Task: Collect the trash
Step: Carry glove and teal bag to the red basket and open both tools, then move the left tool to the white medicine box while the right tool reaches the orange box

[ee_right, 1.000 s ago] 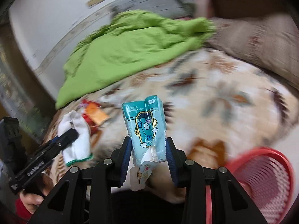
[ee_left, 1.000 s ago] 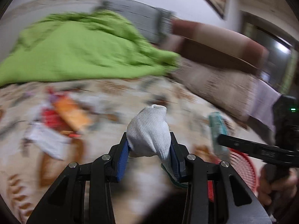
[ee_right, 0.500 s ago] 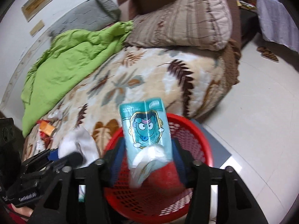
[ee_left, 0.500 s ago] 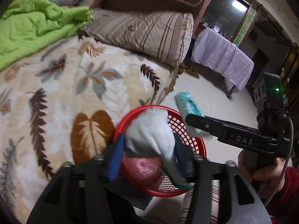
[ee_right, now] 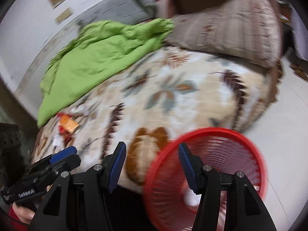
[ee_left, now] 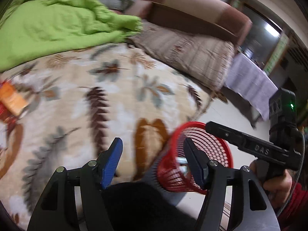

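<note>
Inside red basket point(ee_right: 207, 134), blurred whitish trash point(ee_right: 190, 198).

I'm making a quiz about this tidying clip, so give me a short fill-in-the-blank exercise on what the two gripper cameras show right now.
1. The round plastic mesh trash basket is coloured ____.
2. The crumpled bright green blanket lies on the leaf-patterned cream bedspread of the ____.
3. Between the blue pads of the left gripper, whose jaws are opening, there is ____.
4. The orange snack wrapper still to be collected lies on the ____.

Missing words: red; bed; nothing; bedspread
</note>
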A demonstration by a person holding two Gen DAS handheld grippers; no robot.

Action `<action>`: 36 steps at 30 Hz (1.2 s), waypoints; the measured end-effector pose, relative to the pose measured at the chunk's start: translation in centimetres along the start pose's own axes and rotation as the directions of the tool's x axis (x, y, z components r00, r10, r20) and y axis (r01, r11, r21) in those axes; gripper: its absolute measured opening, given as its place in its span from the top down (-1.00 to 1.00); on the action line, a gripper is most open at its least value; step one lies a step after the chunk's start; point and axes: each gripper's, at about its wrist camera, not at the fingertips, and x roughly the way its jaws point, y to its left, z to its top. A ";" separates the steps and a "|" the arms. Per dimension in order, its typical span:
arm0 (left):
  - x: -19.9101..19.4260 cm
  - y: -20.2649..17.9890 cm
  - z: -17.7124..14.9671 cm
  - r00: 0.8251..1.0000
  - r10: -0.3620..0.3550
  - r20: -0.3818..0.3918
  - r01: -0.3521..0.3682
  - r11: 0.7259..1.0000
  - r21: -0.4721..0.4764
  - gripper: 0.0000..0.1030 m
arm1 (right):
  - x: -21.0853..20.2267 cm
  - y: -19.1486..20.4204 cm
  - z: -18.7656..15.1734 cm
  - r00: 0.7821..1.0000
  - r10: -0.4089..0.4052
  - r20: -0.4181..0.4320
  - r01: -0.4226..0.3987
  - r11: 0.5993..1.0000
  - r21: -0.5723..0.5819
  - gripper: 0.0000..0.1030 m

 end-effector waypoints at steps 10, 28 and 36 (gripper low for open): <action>-6.5 12.6 -1.1 0.973 0.224 0.056 -0.196 0.930 -0.312 -0.45 | 5.0 9.4 0.5 0.990 0.126 -0.067 -0.136 0.975 -0.173 -0.18; -5.0 30.2 -0.9 0.912 0.406 -0.067 -0.289 0.517 -0.806 -0.55 | 8.4 14.3 0.3 0.974 0.196 -0.112 -0.220 0.934 -0.282 -0.21; -2.8 31.6 0.9 0.879 0.466 -0.099 -0.377 0.554 -0.742 -0.65 | 9.9 13.8 0.8 0.975 0.178 -0.130 -0.207 0.942 -0.265 -0.21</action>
